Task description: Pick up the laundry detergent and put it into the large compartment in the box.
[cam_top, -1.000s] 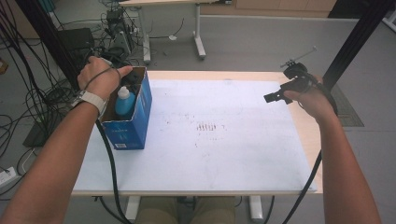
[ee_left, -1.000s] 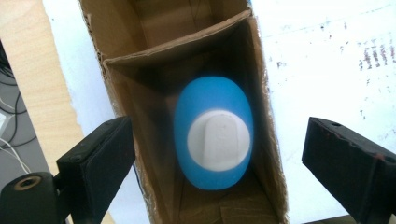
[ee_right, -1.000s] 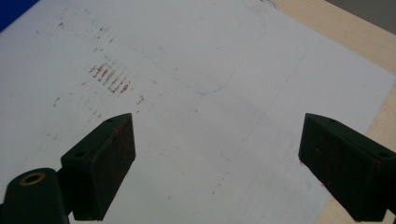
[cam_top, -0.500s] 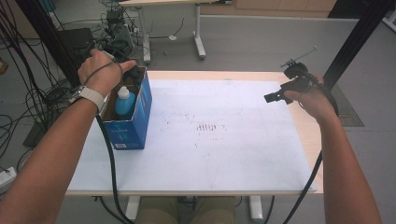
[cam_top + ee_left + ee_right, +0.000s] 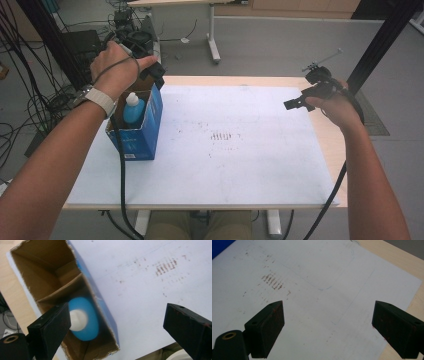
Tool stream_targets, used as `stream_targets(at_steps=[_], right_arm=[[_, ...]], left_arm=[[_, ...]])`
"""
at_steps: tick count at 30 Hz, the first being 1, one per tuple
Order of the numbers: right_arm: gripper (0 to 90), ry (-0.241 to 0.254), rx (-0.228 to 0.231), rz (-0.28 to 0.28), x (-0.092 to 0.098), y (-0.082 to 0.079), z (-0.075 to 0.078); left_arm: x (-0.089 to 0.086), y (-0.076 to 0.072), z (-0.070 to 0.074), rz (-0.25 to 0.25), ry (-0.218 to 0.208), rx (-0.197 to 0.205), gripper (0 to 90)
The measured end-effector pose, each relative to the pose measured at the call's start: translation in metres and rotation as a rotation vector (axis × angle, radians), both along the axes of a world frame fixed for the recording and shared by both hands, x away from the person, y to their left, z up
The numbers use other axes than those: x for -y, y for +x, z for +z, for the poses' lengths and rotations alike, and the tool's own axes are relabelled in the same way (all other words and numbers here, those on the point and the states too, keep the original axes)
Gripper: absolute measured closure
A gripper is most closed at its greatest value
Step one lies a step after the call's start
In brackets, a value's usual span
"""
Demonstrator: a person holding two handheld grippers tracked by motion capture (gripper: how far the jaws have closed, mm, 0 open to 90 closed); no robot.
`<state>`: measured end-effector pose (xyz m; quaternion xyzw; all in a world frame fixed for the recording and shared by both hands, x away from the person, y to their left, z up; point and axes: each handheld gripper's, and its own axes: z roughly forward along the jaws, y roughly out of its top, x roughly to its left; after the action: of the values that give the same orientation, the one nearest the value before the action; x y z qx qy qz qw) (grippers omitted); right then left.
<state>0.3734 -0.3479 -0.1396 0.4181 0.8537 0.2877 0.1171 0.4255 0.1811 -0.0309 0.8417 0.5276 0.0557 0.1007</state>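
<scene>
Cardboard comes first on our left: the blue box (image 5: pixel 137 127) stands at the left edge of the table (image 5: pixel 240 175), open at the top, with a brown divider splitting its inside. We hold the left gripper (image 5: pixel 152 75) just above the far end of that box, jaws spread wide and gripping nothing. In the left gripper view the blue bottle (image 5: pixel 83 318) stands upright in the box's nearer compartment, its white cap (image 5: pixel 78 320) pointing straight up at us. The bottle sits below the left gripper and off toward its left jaw rather than midway between the 2 jaws; that jaw hangs over the box's opening beside the cap, while the other jaw hangs out over the white sheet (image 5: pixel 150 290), outside the box wall. We judge that this offset is what the coming move turns on: the gripper would need to shift toward its own left jaw side until the cap lies between the jaws, then go straight down along the bottle's upright axis. The box wall (image 5: pixel 100 305) stands between the bottle and the outer jaw, so a descent from here would likely straddle that wall.

Moving right, the sheet's middle carries faint brown smudges (image 5: pixel 222 136). Farthest right, the right gripper (image 5: pixel 295 104) hovers over the table's right edge, also wide open and empty, well apart from the box. The left gripper is clearly the nearer 1 to the bottle.
</scene>
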Motion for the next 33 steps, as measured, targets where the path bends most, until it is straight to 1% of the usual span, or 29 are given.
stream_targets(at_steps=[1, 2, 3, 5, 7, 10, 12, 14, 17, 20, 21, 29, 33], right_arm=[[10.8, 0.000, 0.001, 0.000, 0.000, -0.001, 0.000], [10.8, 0.001, 0.002, 0.000, 0.001, -0.001, 0.000], [10.8, 0.002, 0.001, 0.000, 0.001, -0.001, 0.000], [10.8, 0.001, 0.001, -0.001, 0.001, -0.002, 0.000], [10.8, 0.000, 0.000, 0.000, 0.001, -0.002, 0.000], [10.8, 0.001, 0.002, 0.002, 0.002, -0.003, 0.001], [10.8, 0.000, 0.001, 0.001, 0.001, -0.004, 0.002], [10.8, -0.003, -0.001, 0.003, 0.001, -0.004, 0.002], [10.8, -0.002, -0.001, 0.003, 0.001, -0.004, 0.003], [10.8, -0.001, 0.000, 0.004, 0.000, -0.005, 0.003], [10.8, -0.001, -0.001, 0.004, 0.000, -0.005, 0.003], [10.6, 0.001, -0.004, 0.004, 0.001, -0.005, 0.001], [10.6, 0.002, -0.005, 0.006, 0.000, -0.005, 0.001]], left_arm=[[0.001, -0.001, 0.000, -0.010, -0.007, 0.001, 8.2], [0.002, 0.000, 0.001, -0.035, -0.012, -0.002, 8.1], [0.004, -0.001, 0.002, -0.045, -0.013, -0.003, 8.1], [0.008, -0.001, 0.003, -0.081, -0.016, -0.009, 7.9], [0.012, -0.002, 0.002, -0.110, -0.027, -0.005, 7.9], [0.019, -0.004, 0.000, -0.171, -0.030, -0.004, 8.1], [0.024, -0.005, -0.002, -0.209, -0.041, -0.001, 8.3], [0.028, -0.007, -0.003, -0.248, -0.048, 0.010, 8.5], [0.035, -0.008, -0.005, -0.303, -0.046, 0.011, 8.4], [0.041, -0.006, -0.006, -0.336, -0.036, -0.002, 8.4], [0.042, -0.006, -0.007, -0.342, -0.037, 0.000, 8.4], [0.046, -0.006, -0.013, -0.437, -0.060, 0.004, 8.4], [0.049, -0.008, -0.019, -0.501, -0.069, 0.006, 8.4]])
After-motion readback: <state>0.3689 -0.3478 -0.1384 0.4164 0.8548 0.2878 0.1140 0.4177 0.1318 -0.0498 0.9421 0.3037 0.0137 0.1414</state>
